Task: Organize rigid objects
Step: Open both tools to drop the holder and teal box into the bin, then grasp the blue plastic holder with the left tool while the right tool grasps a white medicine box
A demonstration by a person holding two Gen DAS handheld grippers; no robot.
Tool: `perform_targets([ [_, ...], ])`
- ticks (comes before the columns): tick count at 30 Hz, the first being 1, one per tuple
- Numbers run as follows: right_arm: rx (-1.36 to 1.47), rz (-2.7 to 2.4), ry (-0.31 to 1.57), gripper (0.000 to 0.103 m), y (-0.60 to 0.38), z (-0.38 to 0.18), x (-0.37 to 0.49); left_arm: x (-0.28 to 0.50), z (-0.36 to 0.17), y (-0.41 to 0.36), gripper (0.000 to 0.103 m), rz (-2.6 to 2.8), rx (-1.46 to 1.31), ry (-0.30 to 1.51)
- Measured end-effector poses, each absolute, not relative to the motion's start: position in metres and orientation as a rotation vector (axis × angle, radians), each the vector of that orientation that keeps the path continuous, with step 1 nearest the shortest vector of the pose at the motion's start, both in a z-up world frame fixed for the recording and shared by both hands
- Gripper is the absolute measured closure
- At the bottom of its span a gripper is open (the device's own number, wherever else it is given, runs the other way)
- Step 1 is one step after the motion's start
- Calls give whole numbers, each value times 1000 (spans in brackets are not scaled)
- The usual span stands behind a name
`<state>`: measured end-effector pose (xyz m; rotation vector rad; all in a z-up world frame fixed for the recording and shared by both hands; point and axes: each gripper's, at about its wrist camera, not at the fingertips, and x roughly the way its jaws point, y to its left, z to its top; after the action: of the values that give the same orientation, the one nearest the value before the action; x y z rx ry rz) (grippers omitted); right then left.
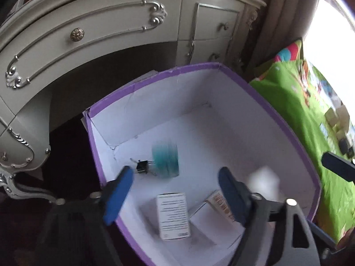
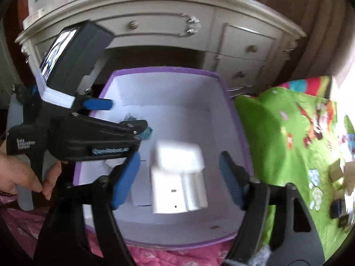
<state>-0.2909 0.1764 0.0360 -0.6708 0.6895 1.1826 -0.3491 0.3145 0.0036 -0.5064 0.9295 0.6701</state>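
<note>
A purple-rimmed white box (image 1: pixel 261 102) stands open below both grippers. In the left wrist view my left gripper (image 1: pixel 175 194) is open above the box floor with nothing between its fingers. Past its fingertips a motion-blurred teal object (image 1: pixel 166 161) hangs loose next to a black binder clip (image 1: pixel 142 167). A white printed carton (image 1: pixel 173 215) and an orange-lettered carton (image 1: pixel 219 201) lie on the floor. In the right wrist view my right gripper (image 2: pixel 178 178) is open; a blurred white plastic block (image 2: pixel 177 177) sits between the fingers, clear of both pads, over the purple-rimmed box (image 2: pixel 164 69).
A cream dresser (image 1: pixel 99 22) with metal knobs stands behind the box. A green patterned cloth (image 2: pixel 288 133) with small items lies to the right, pink fabric (image 2: pixel 155 257) in front. A person's hand (image 2: pixel 20 177) holds the left gripper (image 2: pixel 124 115) at the box's left side.
</note>
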Motion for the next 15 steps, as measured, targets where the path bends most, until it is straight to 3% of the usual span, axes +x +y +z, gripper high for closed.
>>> perform_targets([
  [8,-404,971,751,18,83,55,-219,-301,15,266,18,546,-416,958],
  [15,-164,613,838,17,-51,39,-142,-200,25,142,18,120,-218,973],
])
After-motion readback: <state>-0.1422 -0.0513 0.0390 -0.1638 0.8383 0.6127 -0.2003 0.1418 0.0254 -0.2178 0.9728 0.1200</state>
